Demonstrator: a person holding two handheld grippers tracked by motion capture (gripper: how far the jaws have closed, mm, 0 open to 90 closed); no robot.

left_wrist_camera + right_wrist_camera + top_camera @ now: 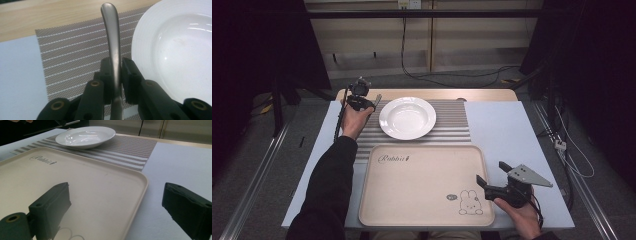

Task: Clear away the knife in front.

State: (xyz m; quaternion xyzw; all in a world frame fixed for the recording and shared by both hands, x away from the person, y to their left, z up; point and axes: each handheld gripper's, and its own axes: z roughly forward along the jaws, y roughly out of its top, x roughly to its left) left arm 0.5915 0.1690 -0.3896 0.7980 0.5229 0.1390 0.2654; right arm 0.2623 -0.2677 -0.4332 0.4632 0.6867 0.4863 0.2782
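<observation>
My left gripper (116, 67) is shut on the handle of a metal utensil (111, 32), whose rounded end points away from me over the striped placemat (72, 52). The utensil's working end is hidden below the jaws. In the high view this gripper (368, 103) is held at the back left, just left of a white deep plate (407, 117), with the utensil (377, 98) sticking out toward the plate. My right gripper (491, 172) stands open with nothing in it, at the right edge of a beige tray (422, 190). Its jaws (117, 191) straddle the tray's right rim (140, 192).
The tray bears a rabbit drawing (470, 202) and the word "Rabbit". The plate (85, 136) rests on the placemat (452, 125), behind the tray. A pale sheet (512, 135) covers the table's right part. Cables (412, 70) lie on the floor beyond the table.
</observation>
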